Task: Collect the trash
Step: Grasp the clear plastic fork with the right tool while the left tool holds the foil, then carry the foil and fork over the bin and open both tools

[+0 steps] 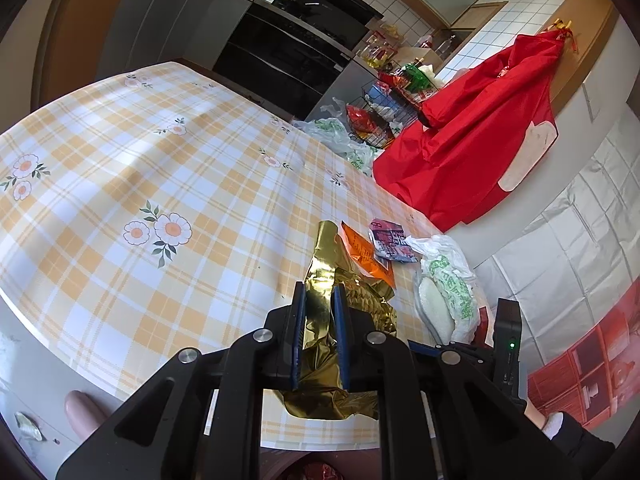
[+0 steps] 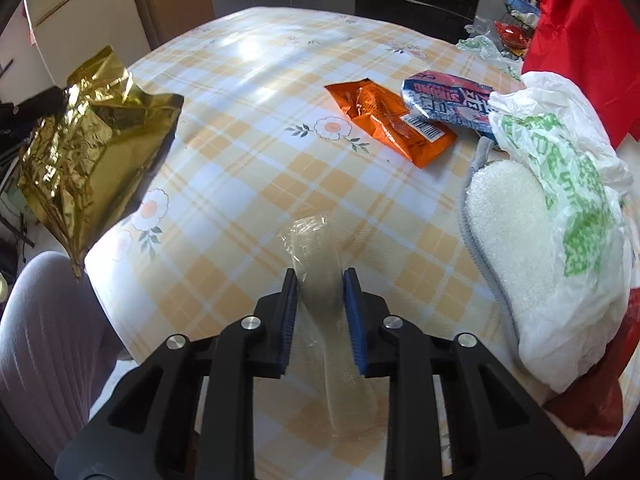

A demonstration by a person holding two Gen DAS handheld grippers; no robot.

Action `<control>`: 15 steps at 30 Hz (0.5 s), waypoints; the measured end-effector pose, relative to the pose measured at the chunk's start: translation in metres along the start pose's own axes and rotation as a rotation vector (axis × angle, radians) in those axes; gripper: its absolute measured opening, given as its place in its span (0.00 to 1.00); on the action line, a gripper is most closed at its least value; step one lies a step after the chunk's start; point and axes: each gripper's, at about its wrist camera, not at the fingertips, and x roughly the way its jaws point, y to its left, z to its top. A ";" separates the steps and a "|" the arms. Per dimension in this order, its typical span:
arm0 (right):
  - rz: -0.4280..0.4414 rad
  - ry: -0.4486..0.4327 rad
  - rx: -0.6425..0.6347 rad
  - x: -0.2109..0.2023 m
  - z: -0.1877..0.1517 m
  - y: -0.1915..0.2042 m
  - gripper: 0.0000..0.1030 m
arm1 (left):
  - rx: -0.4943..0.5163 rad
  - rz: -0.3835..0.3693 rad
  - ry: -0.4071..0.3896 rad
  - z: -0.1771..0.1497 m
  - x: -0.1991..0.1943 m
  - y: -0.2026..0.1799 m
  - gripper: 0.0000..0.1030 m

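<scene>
The left gripper (image 1: pixel 319 294) is clamped on a crumpled gold foil bag (image 1: pixel 320 320), held up off the checked tablecloth (image 1: pixel 120 168) at the table's near edge. The right gripper (image 2: pixel 320 280) pinches a clear plastic wrapper (image 2: pixel 320 276) just above the cloth. Farther back lie an orange packet (image 2: pixel 390 122) and a blue-and-pink packet (image 2: pixel 448 100), touching, beside a white plastic bag (image 2: pixel 568 184).

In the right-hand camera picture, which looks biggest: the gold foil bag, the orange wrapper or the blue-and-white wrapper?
1. Gold foil bag, though it hangs nearer the camera, which inflates it.
2. Orange wrapper.
3. Blue-and-white wrapper, partly hidden under the white plastic bag, so its rank is unsure.
</scene>
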 end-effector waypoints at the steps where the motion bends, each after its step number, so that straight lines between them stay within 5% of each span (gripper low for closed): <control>1: 0.007 -0.021 0.029 -0.005 -0.002 -0.001 0.25 | 0.001 -0.002 -0.001 0.000 0.000 0.000 0.13; 15: 0.061 -0.273 0.256 -0.104 -0.059 0.001 0.25 | 0.072 -0.029 0.004 -0.013 -0.022 -0.031 0.13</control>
